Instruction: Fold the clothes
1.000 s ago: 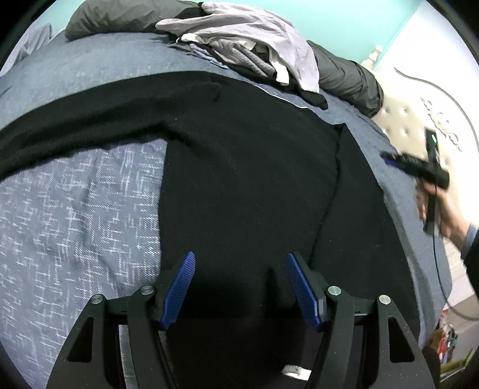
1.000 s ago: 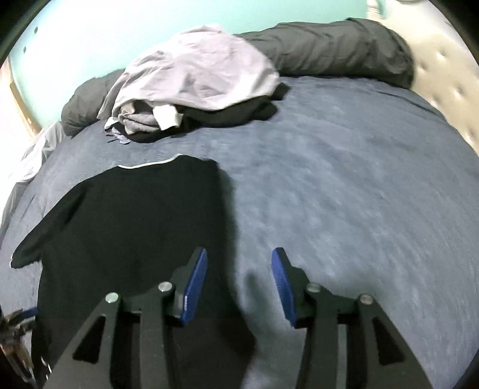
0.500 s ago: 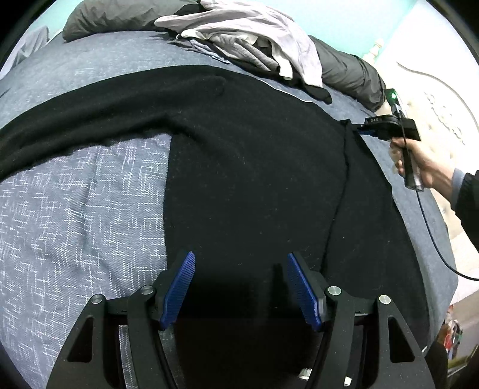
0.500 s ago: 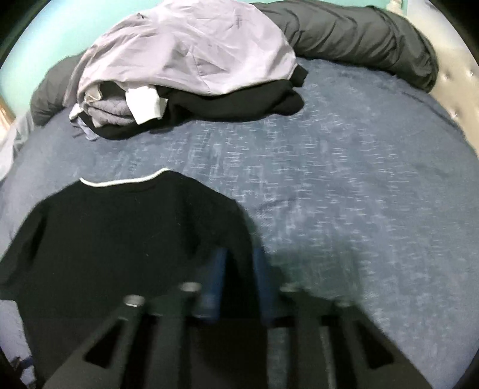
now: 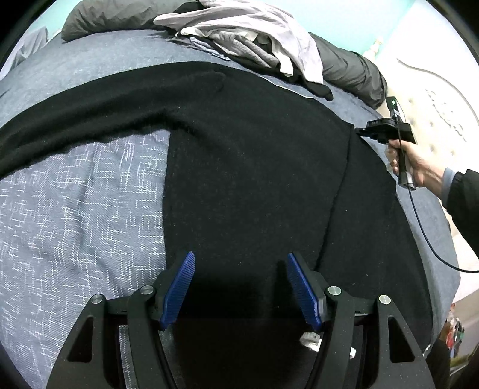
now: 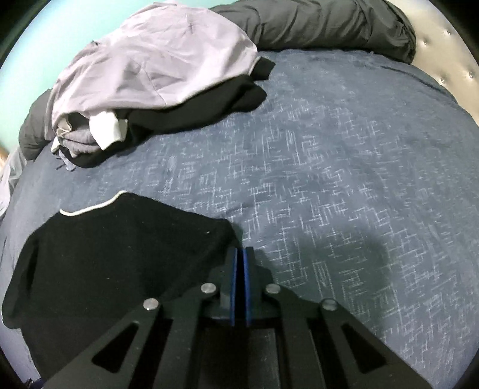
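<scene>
A black long-sleeved sweater point(image 5: 254, 179) lies flat on the blue bed cover, its left sleeve stretched out to the left. My left gripper point(image 5: 241, 257) is open, its blue pads hovering over the sweater's lower hem. My right gripper point(image 6: 239, 250) is shut on the sweater's point(image 6: 119, 254) right shoulder corner; it also shows in the left wrist view point(image 5: 363, 131) at that corner, held by a hand. The sweater's right side lies folded inward along a straight edge.
A pile of unfolded clothes point(image 6: 155, 74), lilac on top and black beneath, lies at the far side of the bed point(image 6: 344, 179). A dark grey duvet roll point(image 6: 329, 24) lies against the padded headboard point(image 5: 443, 98). The bed's edge drops off at the right.
My right gripper came down to the sweater's right shoulder corner and closed on it. My left gripper stayed open over the hem, nearly still.
</scene>
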Available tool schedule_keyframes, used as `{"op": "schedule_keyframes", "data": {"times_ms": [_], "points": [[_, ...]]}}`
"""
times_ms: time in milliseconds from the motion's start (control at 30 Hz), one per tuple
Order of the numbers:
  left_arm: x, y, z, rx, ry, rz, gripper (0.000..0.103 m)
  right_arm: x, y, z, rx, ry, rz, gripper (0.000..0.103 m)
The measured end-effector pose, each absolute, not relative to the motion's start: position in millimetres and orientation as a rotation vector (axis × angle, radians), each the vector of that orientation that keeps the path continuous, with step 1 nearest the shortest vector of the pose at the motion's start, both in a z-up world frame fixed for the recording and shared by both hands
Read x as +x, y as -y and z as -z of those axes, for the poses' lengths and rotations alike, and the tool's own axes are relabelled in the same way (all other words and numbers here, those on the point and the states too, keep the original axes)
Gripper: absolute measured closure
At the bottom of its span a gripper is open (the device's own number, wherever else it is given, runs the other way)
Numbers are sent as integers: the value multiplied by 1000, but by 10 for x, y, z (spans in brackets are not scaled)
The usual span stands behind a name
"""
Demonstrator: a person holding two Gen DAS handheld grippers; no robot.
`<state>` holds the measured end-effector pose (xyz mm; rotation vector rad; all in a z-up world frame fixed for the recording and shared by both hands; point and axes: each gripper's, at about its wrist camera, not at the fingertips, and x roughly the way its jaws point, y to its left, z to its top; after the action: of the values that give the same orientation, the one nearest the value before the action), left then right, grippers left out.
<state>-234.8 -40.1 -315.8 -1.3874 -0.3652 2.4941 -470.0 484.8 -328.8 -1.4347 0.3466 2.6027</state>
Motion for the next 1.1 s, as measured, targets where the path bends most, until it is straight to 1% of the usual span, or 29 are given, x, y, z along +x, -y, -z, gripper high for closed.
{"op": "schedule_keyframes", "data": {"times_ms": [33,133,233,400,467,567,767,867,1000,1100], "points": [[-2348,399,3158,-1388,364,-2494,35,-4701,-4864,3280,-1413,-322,-2589,99],[-2351,397,3158,-1389,364,-2494,35,-4622,-4998,3174,-1326,-371,-2595,99],[-2332,405,3137,-1385,365,-2496,35,-4482,-4943,3022,-1304,-406,-2711,99],[-2288,406,3085,-1367,370,-2499,35,-4115,-4583,3011,-1451,-329,-2787,99],[-2274,393,3077,-1362,371,-2492,35,-3895,-4508,3050,-1491,-368,-2774,99],[-2267,383,3081,-1362,386,-2480,35,-3555,-4462,3090,-1487,-362,-2772,99],[-2248,370,3039,-1345,397,-2481,35,-3208,-4509,3300,-1557,-218,-2663,99],[-2235,358,3026,-1339,399,-2477,35,-3094,-4544,3187,-1493,-265,-2634,99],[-2219,361,3020,-1340,414,-2467,35,-3007,-4343,3127,-1514,-280,-2723,99],[-2195,397,2990,-1331,447,-2462,35,-2908,-4231,3071,-1489,-338,-2747,99]]}}
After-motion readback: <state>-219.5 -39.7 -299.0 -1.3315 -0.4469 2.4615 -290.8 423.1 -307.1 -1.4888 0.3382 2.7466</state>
